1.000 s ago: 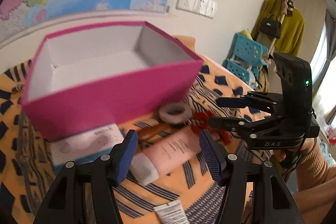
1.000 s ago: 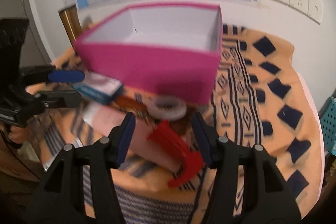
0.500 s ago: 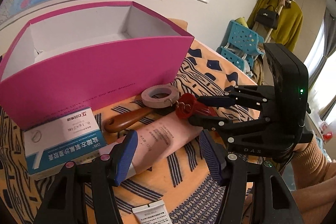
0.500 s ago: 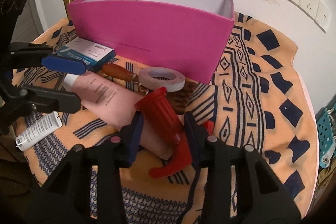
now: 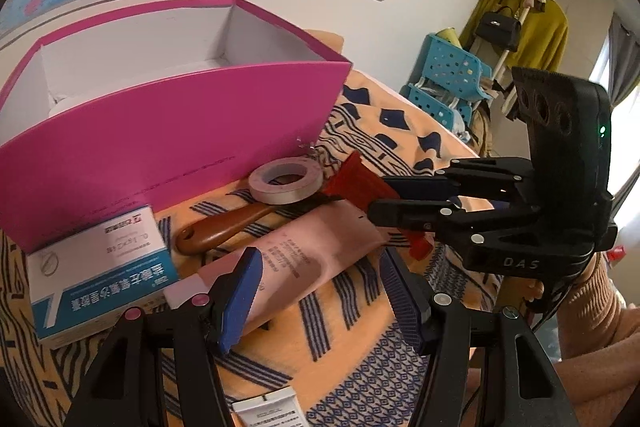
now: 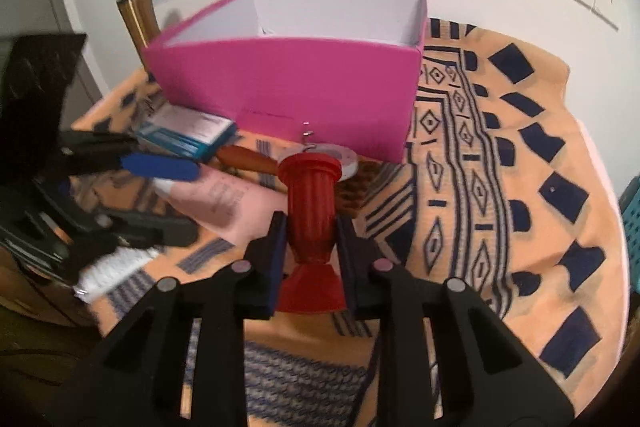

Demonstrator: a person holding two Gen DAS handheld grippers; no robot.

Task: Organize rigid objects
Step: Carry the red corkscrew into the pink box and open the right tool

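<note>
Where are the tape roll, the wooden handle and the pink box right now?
tape roll (image 5: 285,183): left wrist view, on its near outer wall.
wooden handle (image 5: 224,229): left wrist view, mid-length of the brown grip.
pink box (image 6: 288,83): right wrist view, on its front wall.

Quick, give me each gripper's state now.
Left gripper: open, holding nothing, pink tube between its fingers.
Right gripper: closing on the red ribbed piece.

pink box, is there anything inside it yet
No, the pink box shows only bare white walls and floor, while the tape roll and other items lie outside on the cloth.
</note>
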